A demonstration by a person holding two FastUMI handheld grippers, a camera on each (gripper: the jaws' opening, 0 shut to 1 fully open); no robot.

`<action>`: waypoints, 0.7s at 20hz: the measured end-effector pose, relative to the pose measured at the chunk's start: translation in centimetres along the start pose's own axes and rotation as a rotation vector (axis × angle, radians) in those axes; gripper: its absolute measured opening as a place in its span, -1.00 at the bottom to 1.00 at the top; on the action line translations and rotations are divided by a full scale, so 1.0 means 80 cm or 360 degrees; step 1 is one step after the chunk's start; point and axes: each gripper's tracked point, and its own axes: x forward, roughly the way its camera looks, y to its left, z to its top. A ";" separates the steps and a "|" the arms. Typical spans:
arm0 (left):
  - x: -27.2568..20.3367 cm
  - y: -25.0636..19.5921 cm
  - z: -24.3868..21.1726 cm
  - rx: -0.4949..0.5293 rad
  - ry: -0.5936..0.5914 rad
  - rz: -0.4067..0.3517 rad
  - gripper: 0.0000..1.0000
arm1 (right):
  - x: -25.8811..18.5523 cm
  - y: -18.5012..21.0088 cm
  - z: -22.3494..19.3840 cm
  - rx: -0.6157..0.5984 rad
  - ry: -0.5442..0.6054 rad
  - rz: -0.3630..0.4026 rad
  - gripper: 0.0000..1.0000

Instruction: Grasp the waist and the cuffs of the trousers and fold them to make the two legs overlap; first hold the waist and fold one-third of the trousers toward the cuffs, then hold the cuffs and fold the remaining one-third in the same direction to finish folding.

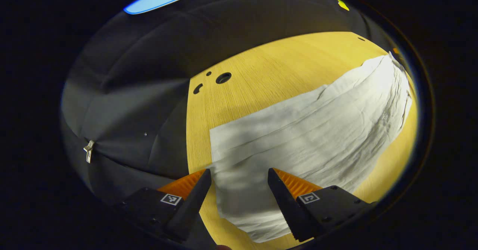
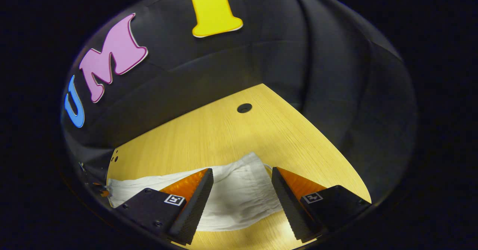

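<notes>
The white trousers (image 1: 298, 130), thin, limp and creased, lie lengthwise on the wooden desk (image 1: 261, 67); both grippers (image 1: 239, 183) (image 2: 242, 184) hover spread-jawed over their ends, best pinched at the corners.

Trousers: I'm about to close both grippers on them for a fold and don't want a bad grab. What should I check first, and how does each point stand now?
1. Left gripper open: ok, fingers spread apart.
2. Right gripper open: ok, fingers spread apart.
3. Cloth between the left fingers: ok, the squared end of the white trousers lies between them.
4. Cloth between the right fingers: ok, a rounded, crumpled end of the trousers lies between them in the right gripper view.
5. Fingers low enough to pinch the cloth: cannot tell.
6. Trousers flat on the table: mostly ok, smooth near the left gripper, wrinkled at the far end.
</notes>
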 end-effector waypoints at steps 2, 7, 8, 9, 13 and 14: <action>-0.005 -0.003 0.005 -0.0080 -0.0051 0.0015 0.94 | -0.013 -0.013 -0.025 0.0114 0.0022 -0.0071 0.95; -0.037 -0.021 -0.005 -0.0325 -0.0140 0.0006 0.95 | -0.026 -0.030 -0.086 0.0400 0.0027 -0.0160 0.94; -0.047 -0.023 -0.009 -0.0369 -0.0147 0.0005 0.94 | -0.026 -0.033 -0.095 0.0457 0.0027 -0.0163 0.94; -0.056 -0.025 -0.012 -0.0405 -0.0157 0.0008 0.94 | -0.023 -0.036 -0.100 0.0493 0.0023 -0.0172 0.77; -0.081 -0.042 -0.022 -0.0573 -0.0202 -0.0004 0.95 | 0.003 -0.030 -0.111 0.0507 0.0069 -0.0216 0.95; -0.087 -0.049 -0.026 -0.0635 -0.0197 -0.0019 0.96 | 0.010 -0.028 -0.113 0.0515 0.0084 -0.0232 0.94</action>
